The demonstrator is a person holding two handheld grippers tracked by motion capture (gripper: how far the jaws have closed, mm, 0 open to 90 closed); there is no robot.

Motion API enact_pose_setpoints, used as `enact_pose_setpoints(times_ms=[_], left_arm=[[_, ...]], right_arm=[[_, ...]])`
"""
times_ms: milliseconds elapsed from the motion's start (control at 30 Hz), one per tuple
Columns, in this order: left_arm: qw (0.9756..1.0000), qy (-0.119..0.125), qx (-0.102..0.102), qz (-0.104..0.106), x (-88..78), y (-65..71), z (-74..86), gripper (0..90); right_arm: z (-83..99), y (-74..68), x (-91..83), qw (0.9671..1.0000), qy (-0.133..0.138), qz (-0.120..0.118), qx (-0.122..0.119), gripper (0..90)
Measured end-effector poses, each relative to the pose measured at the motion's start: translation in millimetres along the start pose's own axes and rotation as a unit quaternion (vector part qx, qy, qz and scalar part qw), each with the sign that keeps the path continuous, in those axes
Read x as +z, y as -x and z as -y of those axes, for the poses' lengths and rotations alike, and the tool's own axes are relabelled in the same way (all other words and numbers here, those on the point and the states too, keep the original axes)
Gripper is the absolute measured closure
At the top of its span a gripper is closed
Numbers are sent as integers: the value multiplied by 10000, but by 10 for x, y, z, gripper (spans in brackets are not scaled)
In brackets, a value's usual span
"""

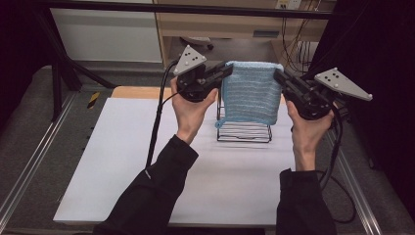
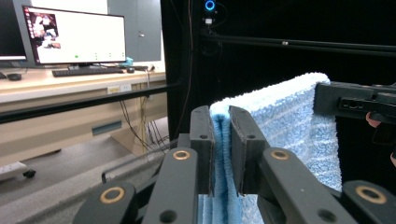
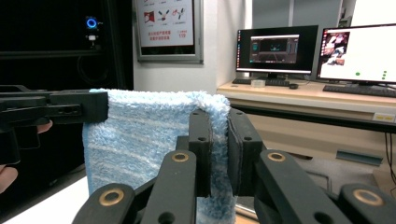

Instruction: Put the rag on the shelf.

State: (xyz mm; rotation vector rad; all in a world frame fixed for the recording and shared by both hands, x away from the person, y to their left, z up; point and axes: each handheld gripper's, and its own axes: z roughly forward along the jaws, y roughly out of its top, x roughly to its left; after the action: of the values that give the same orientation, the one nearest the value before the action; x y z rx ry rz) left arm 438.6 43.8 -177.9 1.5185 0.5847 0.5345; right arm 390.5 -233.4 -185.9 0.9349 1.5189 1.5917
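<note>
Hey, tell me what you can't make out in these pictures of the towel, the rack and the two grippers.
- Wire rack, high view: the blue towel hangs in front of its upper part, so I cannot tell whether the towel rests on it.
- Towel's lower edge, both gripper views: cut off by the bottom edge and the jaws.
- Right gripper and left gripper: the towel corners pinched between the jaws are covered.
- Monitor text, right gripper view: too small to read.
</note>
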Motion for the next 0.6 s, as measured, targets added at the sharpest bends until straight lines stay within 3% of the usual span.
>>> enact_pose_setpoints(times_ms=[167, 367, 600], left_arm=[[10000, 27, -57, 16, 62, -39, -120, 805], [10000, 22, 51, -64, 130, -50, -238, 805], [9999, 45, 35, -101, 210, -107, -357, 806]], right_arm=[[-82, 40, 46, 10000, 76, 32, -36, 820], [-159, 92, 105, 9999, 152, 44, -25, 820], [-229, 181, 226, 9997, 215, 63, -1, 820]])
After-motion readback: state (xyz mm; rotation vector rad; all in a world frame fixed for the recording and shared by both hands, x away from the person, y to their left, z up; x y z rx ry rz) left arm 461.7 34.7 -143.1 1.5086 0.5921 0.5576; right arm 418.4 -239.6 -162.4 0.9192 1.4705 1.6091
